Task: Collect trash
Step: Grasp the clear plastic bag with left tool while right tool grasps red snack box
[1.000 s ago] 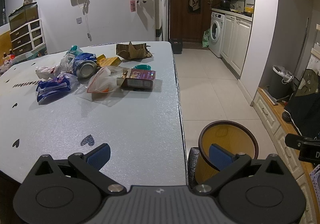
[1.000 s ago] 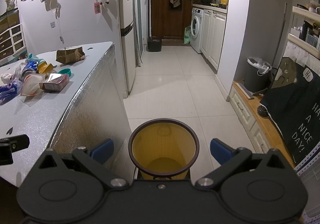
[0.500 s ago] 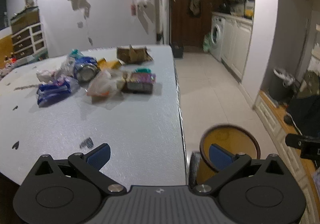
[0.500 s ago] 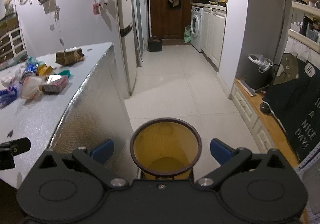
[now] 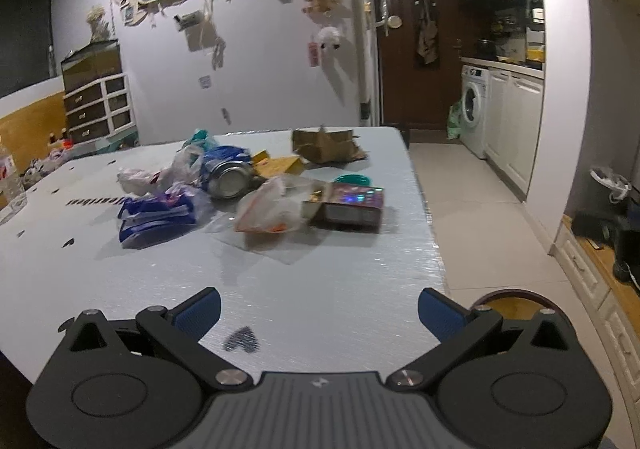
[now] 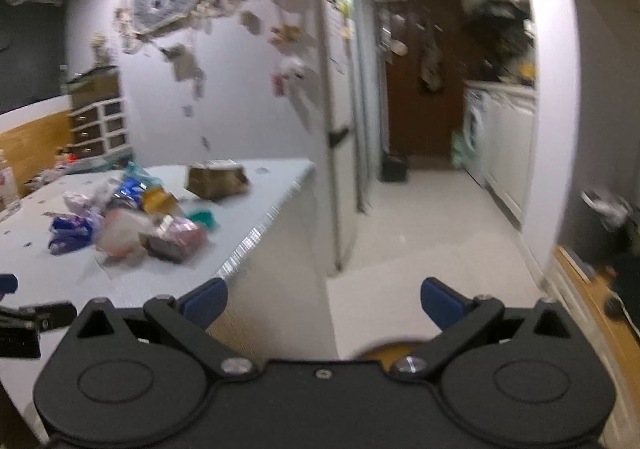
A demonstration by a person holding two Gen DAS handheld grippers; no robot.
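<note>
In the left wrist view, your left hand-held gripper (image 5: 318, 311) hovered wide open and empty over the pale grey counter (image 5: 320, 281). Heaped wrappers and bags of trash (image 5: 248, 185) lay beyond it, mid-counter; the round yellow waste bin (image 5: 516, 299) sat just right of the counter.

In the blurred right wrist view, your right hand-held gripper (image 6: 322, 299) gaped empty right of the counter (image 6: 168, 269), the trash (image 6: 132, 221) on it.
</note>
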